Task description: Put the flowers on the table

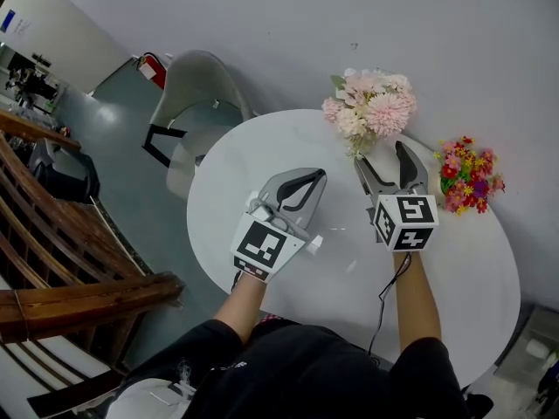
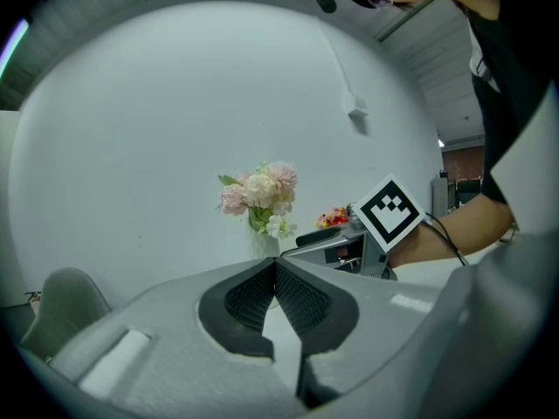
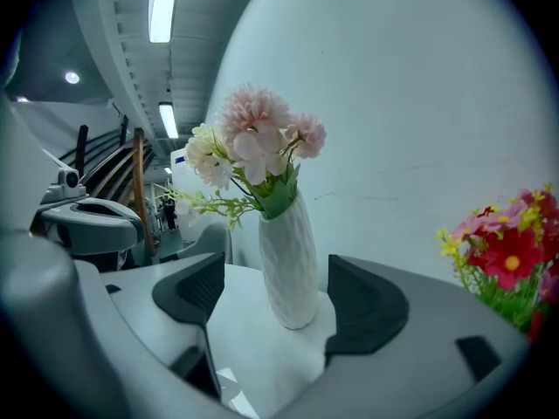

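- The pink flowers (image 1: pixel 371 103) are standing upright in a white vase (image 3: pixel 288 260) at the 12 o'clock edge of the round desk (image 1: pixel 262 164), close to the wall.
- A red and yellow bunch (image 1: pixel 469 175) is sitting at about 2 o'clock on the desk, well apart from the vase.
- The right gripper (image 1: pixel 380 154) is pointing toward 12 o'clock with its jaws spread wide. In the right gripper view the vase is showing between them with bare desk on either side, so nothing is being pinched.
- The left gripper (image 1: pixel 316 178) is hovering over the desk's middle, at 9 o'clock from the right one. Its jaws are pressed together at the tips and holding nothing.
- Judging from this, the placing step is looking finished or nearly so: the vase is bearing its own weight on the desk and the jaws are standing clear of it.
- The next move is probably calling for the right gripper to draw straight back toward 6 o'clock, keeping the jaws spread so neither pad is clipping the narrow vase and tipping it.
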The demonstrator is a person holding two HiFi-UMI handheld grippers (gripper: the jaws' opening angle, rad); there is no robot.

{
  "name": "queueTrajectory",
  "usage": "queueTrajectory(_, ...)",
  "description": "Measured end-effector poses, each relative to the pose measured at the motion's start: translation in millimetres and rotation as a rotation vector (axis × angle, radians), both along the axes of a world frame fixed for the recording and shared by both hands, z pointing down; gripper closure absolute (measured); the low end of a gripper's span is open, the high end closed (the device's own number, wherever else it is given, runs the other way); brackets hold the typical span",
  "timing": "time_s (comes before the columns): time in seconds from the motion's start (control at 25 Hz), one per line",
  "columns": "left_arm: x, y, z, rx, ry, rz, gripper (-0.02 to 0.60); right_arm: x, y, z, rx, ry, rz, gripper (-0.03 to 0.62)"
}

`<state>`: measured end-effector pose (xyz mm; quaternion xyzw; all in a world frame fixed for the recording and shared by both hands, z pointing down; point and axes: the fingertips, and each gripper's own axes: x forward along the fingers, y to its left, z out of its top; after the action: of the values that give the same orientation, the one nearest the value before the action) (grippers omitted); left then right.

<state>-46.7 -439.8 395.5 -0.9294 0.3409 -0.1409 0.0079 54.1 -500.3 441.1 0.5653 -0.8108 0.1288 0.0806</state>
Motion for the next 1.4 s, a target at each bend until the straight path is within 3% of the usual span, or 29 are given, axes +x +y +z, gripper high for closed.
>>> queueTrajectory(0.12,-0.8,6.3,-4.1,0.008,0.003,0.005,0.583,1.6,8.1,-6.5,0.017,0.005,0.012,0.246)
queueTrajectory(0.2,-1.1,11.0,-6.7,0.012,0.004,0.01,0.583,2.1,14.6,-10.2,0.03,0.016,0.019,0.303)
queueTrajectory(0.4,-1.2,24.9,-15.1,0.022,0.012,0.03,0.583,0.6,32.4,-19.8,0.035,0.03,0.027,0.347)
queueTrajectory(0.92,-6.3,57.7,-35.2,0.063,0.035,0.069,0.583,5.9,76.3,-51.0,0.075,0.073,0.134,0.561)
queueTrajectory(1.4,-11.0,89.8,-52.7,0.09,0.066,0.119,0.583,-14.5,122.4,-75.3,0.072,0.011,0.095,0.583)
